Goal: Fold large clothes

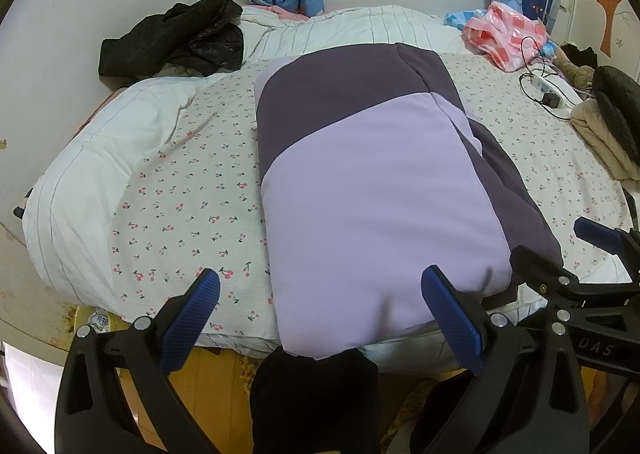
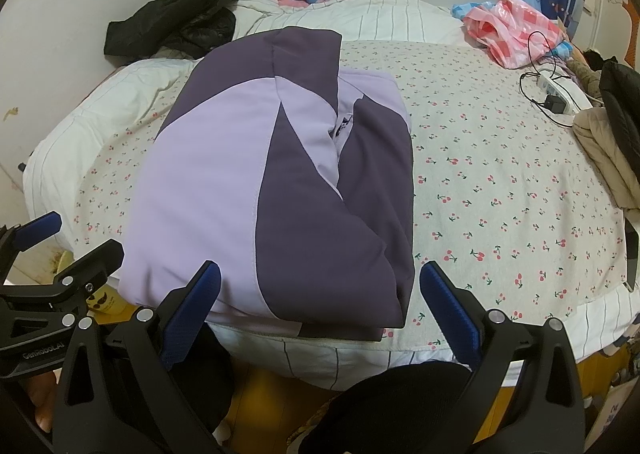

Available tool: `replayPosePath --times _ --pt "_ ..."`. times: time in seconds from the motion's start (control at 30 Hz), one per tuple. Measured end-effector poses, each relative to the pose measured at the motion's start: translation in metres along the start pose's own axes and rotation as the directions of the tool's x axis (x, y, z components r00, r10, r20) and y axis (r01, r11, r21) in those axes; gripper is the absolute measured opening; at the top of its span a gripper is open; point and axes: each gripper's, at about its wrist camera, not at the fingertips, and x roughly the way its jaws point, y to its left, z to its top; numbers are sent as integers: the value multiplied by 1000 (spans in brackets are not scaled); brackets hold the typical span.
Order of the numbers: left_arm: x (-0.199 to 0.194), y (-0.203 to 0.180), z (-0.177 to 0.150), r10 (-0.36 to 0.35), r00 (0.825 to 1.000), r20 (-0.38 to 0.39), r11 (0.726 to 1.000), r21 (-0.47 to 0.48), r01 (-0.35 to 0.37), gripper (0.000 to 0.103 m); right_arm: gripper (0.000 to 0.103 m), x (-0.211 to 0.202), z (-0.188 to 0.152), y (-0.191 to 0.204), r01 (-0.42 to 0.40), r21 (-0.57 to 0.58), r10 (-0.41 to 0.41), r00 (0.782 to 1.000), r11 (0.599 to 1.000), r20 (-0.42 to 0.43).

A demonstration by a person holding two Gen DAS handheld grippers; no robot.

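A lilac and dark purple jacket (image 1: 372, 189) lies folded into a long rectangle on the cherry-print bed sheet (image 1: 180, 205), its near end at the bed's front edge. It also shows in the right wrist view (image 2: 256, 189). My left gripper (image 1: 320, 314) is open and empty, held just short of the jacket's near end. My right gripper (image 2: 320, 310) is open and empty, also at the jacket's near end, to its right side. The right gripper shows at the right of the left wrist view (image 1: 560, 258), and the left gripper at the left of the right wrist view (image 2: 68, 242).
A black jacket (image 1: 176, 37) lies at the bed's far left. A pink plastic bag (image 1: 508, 33) and a power strip with cables (image 1: 552, 89) sit at the far right. Beige and black clothes (image 1: 608, 125) pile at the right edge. My dark-clad legs (image 1: 312, 402) stand below, on a yellow floor.
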Motion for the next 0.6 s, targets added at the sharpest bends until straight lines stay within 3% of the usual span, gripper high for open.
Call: replayPosePath --times 0.6 --pt "0 0 0 -3 1000 3 1000 -4 3 96 96 1 0 -1 0 -2 0 1000 1000 -2"
